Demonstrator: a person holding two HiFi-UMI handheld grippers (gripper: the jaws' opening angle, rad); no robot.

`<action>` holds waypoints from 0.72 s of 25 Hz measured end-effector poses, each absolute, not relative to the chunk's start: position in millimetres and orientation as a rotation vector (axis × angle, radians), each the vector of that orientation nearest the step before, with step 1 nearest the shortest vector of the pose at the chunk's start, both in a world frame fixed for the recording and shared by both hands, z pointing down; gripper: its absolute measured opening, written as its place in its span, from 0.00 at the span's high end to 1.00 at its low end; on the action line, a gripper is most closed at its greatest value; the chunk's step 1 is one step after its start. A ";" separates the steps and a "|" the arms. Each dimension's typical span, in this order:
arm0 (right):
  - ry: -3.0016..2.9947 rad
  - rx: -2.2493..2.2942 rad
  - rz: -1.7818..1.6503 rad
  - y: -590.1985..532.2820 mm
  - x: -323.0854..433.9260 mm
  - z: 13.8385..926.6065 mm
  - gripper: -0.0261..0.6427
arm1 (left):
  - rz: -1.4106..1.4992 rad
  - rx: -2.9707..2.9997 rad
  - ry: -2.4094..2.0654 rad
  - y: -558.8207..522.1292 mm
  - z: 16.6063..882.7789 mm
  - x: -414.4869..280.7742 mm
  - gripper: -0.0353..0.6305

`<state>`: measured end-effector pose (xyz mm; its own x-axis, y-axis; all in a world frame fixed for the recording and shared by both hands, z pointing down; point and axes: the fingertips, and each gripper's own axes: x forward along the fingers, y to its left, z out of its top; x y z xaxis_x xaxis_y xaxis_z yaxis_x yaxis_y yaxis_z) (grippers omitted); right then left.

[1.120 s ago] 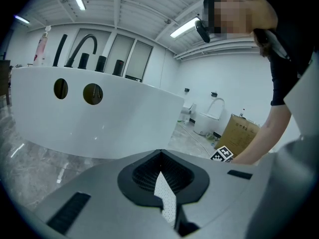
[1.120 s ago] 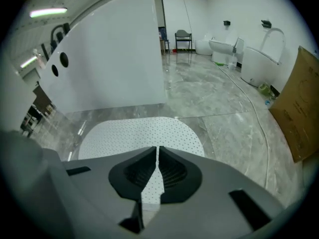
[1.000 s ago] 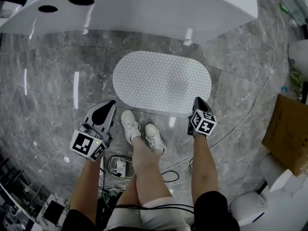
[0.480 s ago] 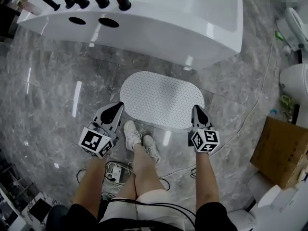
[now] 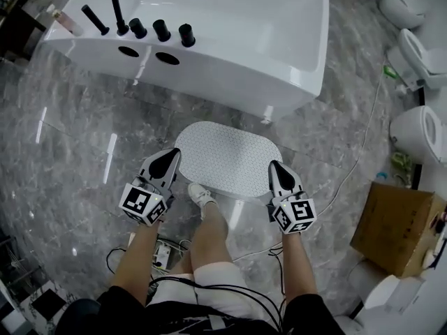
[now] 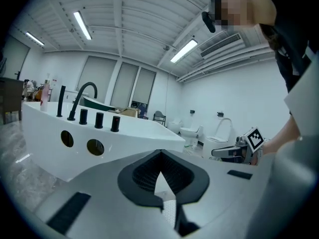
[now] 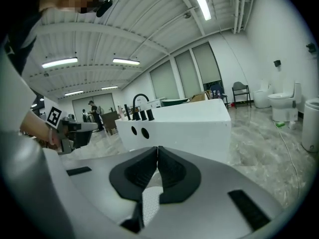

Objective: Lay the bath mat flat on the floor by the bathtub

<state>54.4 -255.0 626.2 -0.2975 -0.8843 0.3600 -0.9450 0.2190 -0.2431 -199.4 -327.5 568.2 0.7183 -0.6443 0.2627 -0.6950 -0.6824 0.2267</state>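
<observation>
The white dotted oval bath mat [image 5: 227, 158] lies flat on the grey marble floor, just in front of the white bathtub [image 5: 230, 40]. My left gripper [image 5: 170, 154] hovers over the mat's near left edge, shut with nothing in it. My right gripper [image 5: 274, 165] hangs by the mat's near right edge, also shut and empty. In the left gripper view the tips [image 6: 160, 152] meet, with the mat [image 6: 169, 212] below and the bathtub [image 6: 99, 133] ahead. In the right gripper view the tips [image 7: 157, 148] touch above the mat [image 7: 148, 203].
A black faucet [image 5: 115, 5] and knobs sit on the tub's left rim. Toilets [image 5: 419, 47] stand at the right, with a cardboard box [image 5: 398, 229] nearer. A cable [image 5: 349, 166] runs across the floor. A shoe [image 5: 201, 195] and a power strip [image 5: 162, 253] are below me.
The head view has pulled up and back, showing the whole tub. Both grippers have risen away from the mat's near edge. The mat has stayed flat in place.
</observation>
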 end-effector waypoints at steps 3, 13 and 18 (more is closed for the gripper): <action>-2.365 1.765 0.600 -252.2 54.3 607.4 0.92 | 0.208 2.632 -1.044 -322.1 557.0 -192.1 0.92; -2.374 1.885 0.560 -233.6 67.2 529.6 0.92 | 0.151 2.627 -1.175 -296.8 495.4 -202.3 0.92; -2.407 1.860 0.509 -213.1 75.0 478.5 0.92 | 0.089 2.625 -1.240 -269.0 447.6 -195.8 0.92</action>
